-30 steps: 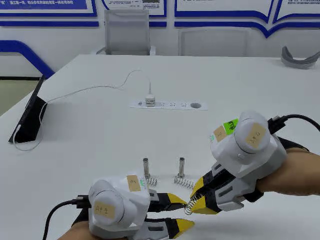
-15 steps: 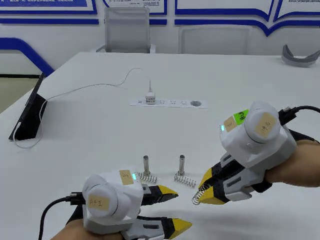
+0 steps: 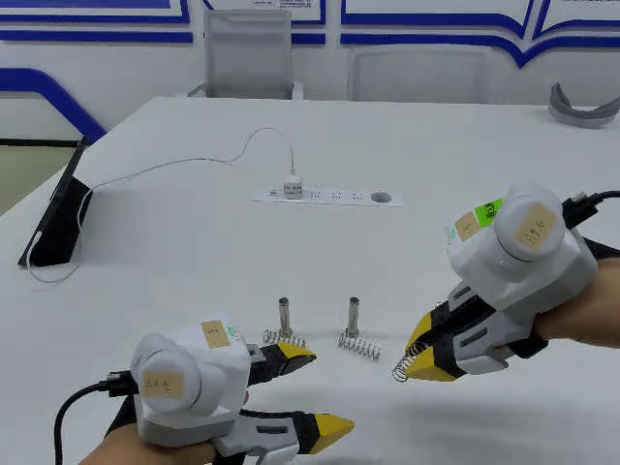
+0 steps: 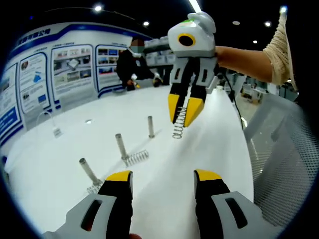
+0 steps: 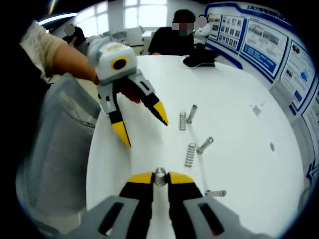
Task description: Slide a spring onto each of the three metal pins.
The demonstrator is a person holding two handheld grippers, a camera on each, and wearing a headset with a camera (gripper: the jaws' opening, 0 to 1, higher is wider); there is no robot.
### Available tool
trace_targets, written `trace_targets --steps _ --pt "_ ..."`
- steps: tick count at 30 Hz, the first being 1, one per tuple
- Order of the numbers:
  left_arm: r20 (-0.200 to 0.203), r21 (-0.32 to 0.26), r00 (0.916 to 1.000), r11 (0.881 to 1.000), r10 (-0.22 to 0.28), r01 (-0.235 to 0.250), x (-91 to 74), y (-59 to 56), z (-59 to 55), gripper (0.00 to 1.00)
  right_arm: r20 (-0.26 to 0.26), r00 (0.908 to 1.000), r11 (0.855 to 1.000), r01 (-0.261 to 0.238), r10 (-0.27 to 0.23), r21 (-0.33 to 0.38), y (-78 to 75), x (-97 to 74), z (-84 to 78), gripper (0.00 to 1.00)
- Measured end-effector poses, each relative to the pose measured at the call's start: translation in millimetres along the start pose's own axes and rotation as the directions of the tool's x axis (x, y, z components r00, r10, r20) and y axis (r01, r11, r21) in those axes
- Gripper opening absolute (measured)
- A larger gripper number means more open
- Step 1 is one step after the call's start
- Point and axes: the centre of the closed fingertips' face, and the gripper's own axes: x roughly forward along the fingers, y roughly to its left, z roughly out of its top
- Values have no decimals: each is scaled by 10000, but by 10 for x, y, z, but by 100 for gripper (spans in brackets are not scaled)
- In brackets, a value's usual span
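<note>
Well, the right gripper (image 3: 419, 359) has its yellow-tipped jaws closed on one end of a small coil spring (image 3: 404, 368). The rest of the coil pokes out past the tips, clear of the white table (image 3: 194, 252) (in the right gripper view it is seen end-on, a little ring pinched between the two tips). The left gripper (image 3: 315, 389) sits lower and closer to the person, its jaws spread wide with nothing between them, and a gap of bare table separates it from the right one. The three metal pins stand upright in a row on the table, all bare. In the left gripper view the nearest pin (image 4: 87, 169) has a loose spring (image 4: 93, 188) lying at its foot. The middle pin (image 4: 120, 146) has a second loose spring (image 4: 137, 157) lying on its side just beside it. The farthest pin (image 4: 150, 126) stands alone, with the held spring hanging next to it in that view and not over it. Farther up the table lies a white power strip (image 3: 334, 197) with a small charger (image 3: 293, 186) plugged in, and its thin cable (image 3: 165, 172) trails left to a dark tablet (image 3: 56, 221) propped at the table's edge. A grey chair (image 3: 247, 53) stands behind the far side, below blue-framed wall boards (image 3: 426, 24).
</note>
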Motion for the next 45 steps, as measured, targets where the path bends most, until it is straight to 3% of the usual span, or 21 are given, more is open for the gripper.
trace_targets --steps 13,24,45 --pt "170 -510 9975 9964 688 -679 -139 181 -47 57 -72 9993 9990 372 -370 255 -157 -148 -54 12" --pt "185 -778 9944 9917 1039 -1021 -225 263 -93 61 -309 9973 9970 681 -670 367 -290 -279 -105 12" --pt "122 -1004 9919 9871 1263 -1245 -292 290 -152 65 -1036 9891 9928 1099 -1046 475 -670 -451 -219 12"
